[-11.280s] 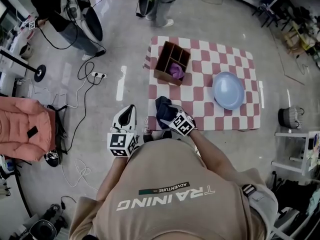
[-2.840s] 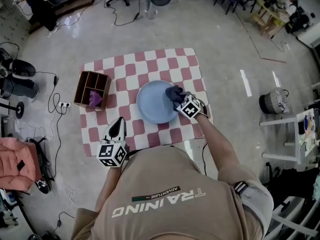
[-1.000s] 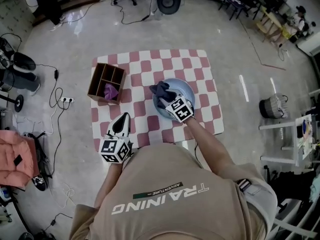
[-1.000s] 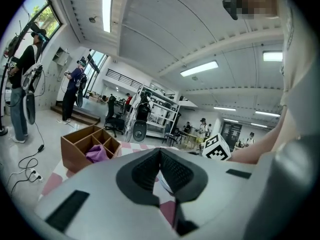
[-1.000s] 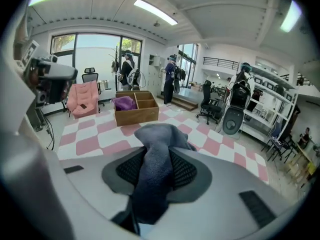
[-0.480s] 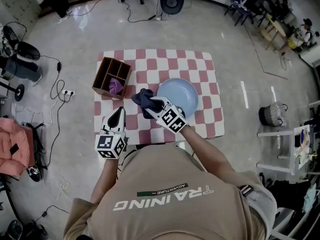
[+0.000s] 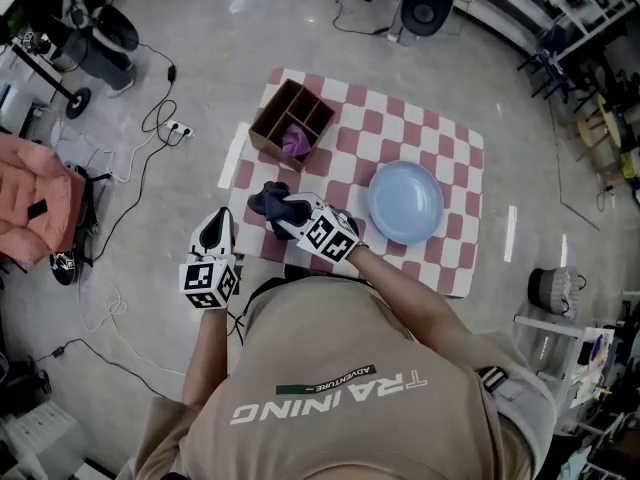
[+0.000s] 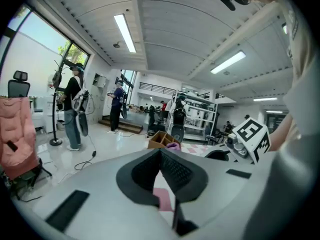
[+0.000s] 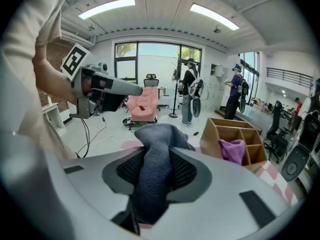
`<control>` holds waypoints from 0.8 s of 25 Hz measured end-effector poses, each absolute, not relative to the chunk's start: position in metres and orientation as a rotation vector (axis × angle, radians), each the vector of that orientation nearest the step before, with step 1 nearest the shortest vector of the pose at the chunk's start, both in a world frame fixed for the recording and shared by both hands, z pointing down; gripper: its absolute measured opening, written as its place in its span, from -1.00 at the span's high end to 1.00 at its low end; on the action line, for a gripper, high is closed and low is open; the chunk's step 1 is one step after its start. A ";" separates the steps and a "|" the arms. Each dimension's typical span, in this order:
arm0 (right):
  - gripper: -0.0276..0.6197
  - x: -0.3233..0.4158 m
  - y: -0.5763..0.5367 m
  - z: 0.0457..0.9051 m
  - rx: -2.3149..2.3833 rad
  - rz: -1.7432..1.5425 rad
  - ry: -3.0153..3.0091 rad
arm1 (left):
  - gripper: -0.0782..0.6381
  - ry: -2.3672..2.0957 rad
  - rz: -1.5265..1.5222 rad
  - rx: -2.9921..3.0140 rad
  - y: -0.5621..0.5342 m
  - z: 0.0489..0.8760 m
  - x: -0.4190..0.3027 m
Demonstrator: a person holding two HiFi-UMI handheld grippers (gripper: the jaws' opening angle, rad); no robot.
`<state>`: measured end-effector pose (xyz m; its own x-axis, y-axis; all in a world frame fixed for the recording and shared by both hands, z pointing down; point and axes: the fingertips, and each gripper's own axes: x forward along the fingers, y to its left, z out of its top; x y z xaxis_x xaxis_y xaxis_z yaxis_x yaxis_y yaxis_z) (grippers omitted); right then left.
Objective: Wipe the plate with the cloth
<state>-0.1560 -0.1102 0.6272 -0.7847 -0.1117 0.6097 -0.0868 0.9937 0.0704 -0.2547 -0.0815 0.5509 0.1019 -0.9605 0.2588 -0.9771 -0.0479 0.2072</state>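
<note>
Jaws of the left hand-held gripper (image 8: 161, 153) stand closed together, empty, with ribbed black faces. The right hand-held gripper (image 9: 156, 156) clamps a dark blue fleecy cloth (image 9: 152, 184); its own view shows the nap. Only the head view shows the round pale blue plate (image 7: 404, 202) on the checkered table (image 7: 452, 258), right of the cloth and apart from it.

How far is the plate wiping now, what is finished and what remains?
Done, it seems: the cloth was on the plate moments ago and is now off it. In hand: the right tongs grip the cloth over the left side of the table; the left tongs are shut, empty. Left: probably only putting the cloth down; whether the plate is clean I cannot tell.
</note>
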 end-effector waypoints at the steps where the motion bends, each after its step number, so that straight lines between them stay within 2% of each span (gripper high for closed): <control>1: 0.47 -0.168 -0.105 0.631 0.106 -0.054 -2.473 | 0.74 -1.932 0.082 2.032 -0.073 0.555 -0.267; 8: 0.47 -0.223 -0.082 0.638 0.014 -0.075 -2.476 | 0.74 -2.027 0.042 1.890 -0.037 0.565 -0.321; 20: 0.47 -0.186 -0.094 0.618 0.169 -0.036 -2.485 | 0.74 -1.931 0.003 2.000 -0.070 0.561 -0.296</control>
